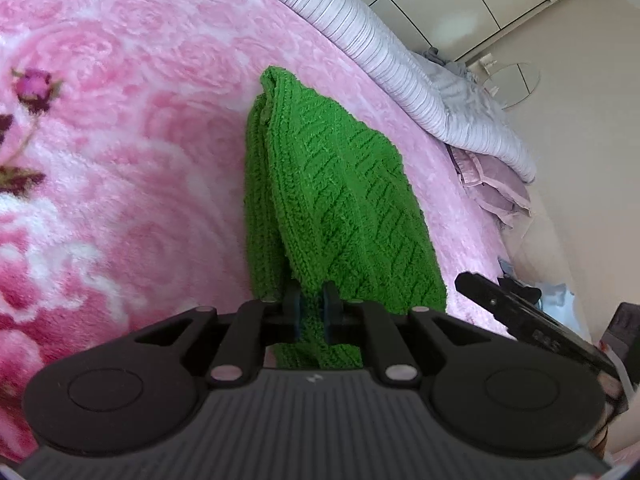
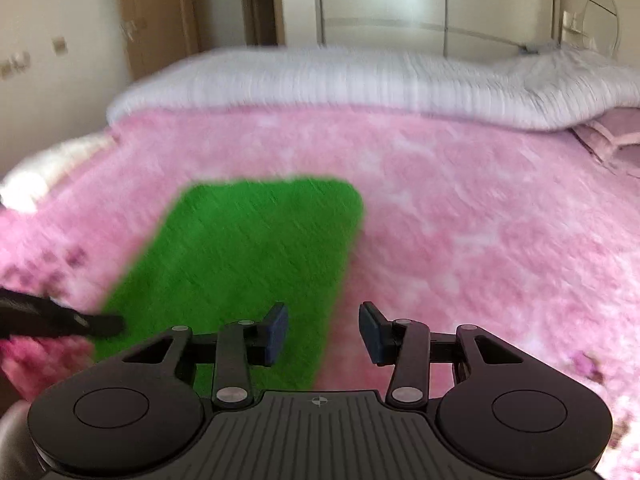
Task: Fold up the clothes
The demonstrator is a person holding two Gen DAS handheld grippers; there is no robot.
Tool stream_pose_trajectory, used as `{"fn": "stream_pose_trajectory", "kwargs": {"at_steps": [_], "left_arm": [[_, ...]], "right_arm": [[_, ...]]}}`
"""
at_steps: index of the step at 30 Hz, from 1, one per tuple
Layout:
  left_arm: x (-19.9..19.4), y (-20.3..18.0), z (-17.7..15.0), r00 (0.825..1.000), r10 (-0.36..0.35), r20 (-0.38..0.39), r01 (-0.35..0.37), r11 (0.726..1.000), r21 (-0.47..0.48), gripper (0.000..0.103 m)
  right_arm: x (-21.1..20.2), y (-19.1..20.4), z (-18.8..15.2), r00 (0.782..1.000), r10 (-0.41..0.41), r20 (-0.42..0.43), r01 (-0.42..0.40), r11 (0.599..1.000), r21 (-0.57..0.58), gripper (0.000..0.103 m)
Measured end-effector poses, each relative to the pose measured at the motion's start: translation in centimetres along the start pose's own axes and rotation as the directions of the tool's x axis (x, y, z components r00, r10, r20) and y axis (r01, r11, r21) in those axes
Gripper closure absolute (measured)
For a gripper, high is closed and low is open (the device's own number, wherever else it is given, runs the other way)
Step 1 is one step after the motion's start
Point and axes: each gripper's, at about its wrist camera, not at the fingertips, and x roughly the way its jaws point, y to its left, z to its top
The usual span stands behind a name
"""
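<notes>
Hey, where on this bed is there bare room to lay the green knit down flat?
Widest free patch: pink blanket right of the green knit, up to the striped duvet. More bare pink on the knit's other side, toward the printed rosebud. Crowded at the bunched lilac fabric under the duvet's end.

Pink floral blanket [image 1: 140,80] on bed, striped quilt [image 2: 360,80], cream wardrobe [image 2: 400,0] behind.

No words, labels, brand names or numbers can be read anywhere. Some small pale marks are seen on the right gripper [image 1: 532,322], at about four o'clock in the left wrist view, but they are too blurred to be read.
</notes>
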Motion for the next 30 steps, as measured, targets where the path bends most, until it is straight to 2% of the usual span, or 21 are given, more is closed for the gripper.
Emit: {"fn": "stream_pose_trajectory", "kwargs": {"at_steps": [2,3,5,6,10,14,17,19,21,23,24,28,30], "left_arm": [[0.4,0.2,-0.1,1.000,0.008,-0.007,-0.008,1.000,0.006,0.095],[0.6,0.4,-0.1,1.000,0.011,-0.009,-0.011,1.000,0.006,0.094],[0.5,0.8,-0.1,1.000,0.005,-0.012,-0.005,1.000,-0.005,0.093],[0.3,0.8,-0.2,1.000,0.005,-0.011,-0.005,1.000,-0.004,0.093],[-2.5,-1.1,-0.7,0.997,0.039,0.073,-0.047,0.994,0.099,0.096],[-4.8,-2.9,-1.8,0.990,-0.009,0.141,-0.016,0.984,0.178,0.096],[-3.3,-4.3,-3.4,0.994,-0.002,0.107,-0.027,0.962,0.271,0.098],[-2.2,-5.1,-4.5,0.996,0.013,0.086,-0.041,0.943,0.332,0.099],[-0.2,-4.7,-5.8,0.991,0.104,0.085,-0.129,0.914,0.384,0.102],[0.7,-3.8,-6.9,0.990,0.106,0.097,-0.137,0.906,0.400,0.101],[0.5,-3.5,-7.1,0.990,0.101,0.103,-0.133,0.912,0.389,0.101],[0.4,-3.3,-6.8,0.989,0.124,0.081,-0.144,0.931,0.335,0.101],[0.4,-3.8,-6.7,0.985,0.150,0.081,-0.168,0.929,0.331,0.101]], "right_arm": [[0.0,1.0,-0.5,0.998,0.065,0.010,-0.065,0.997,-0.031,0.059],[0.6,1.4,-1.0,0.998,0.062,-0.015,-0.063,0.996,-0.060,0.059],[2.7,1.7,-2.6,0.994,-0.003,-0.107,-0.008,0.994,-0.106,0.064],[3.4,1.3,-3.5,0.992,-0.014,-0.126,0.002,0.996,-0.093,0.064],[1.9,0.3,-3.6,0.994,0.020,-0.105,-0.022,1.000,-0.021,0.064],[-0.8,0.1,-2.8,0.999,0.016,-0.043,-0.016,1.000,0.015,0.065],[-2.7,0.4,-2.5,0.997,0.071,0.021,-0.072,0.996,0.050,0.067],[-2.9,1.0,-2.9,0.995,0.099,0.024,-0.100,0.994,0.049,0.074],[-1.9,1.5,-4.3,0.996,0.083,-0.022,-0.082,0.996,0.028,0.086],[-0.7,1.7,-6.5,0.998,0.047,-0.040,-0.046,0.999,0.003,0.088],[-0.6,1.7,-7.0,0.999,0.036,-0.031,-0.036,0.999,-0.004,0.088],[-0.7,2.2,-7.1,1.000,0.004,-0.030,-0.004,1.000,-0.017,0.088],[-0.6,2.3,-7.0,0.999,-0.005,-0.037,0.005,1.000,-0.020,0.088]]}}
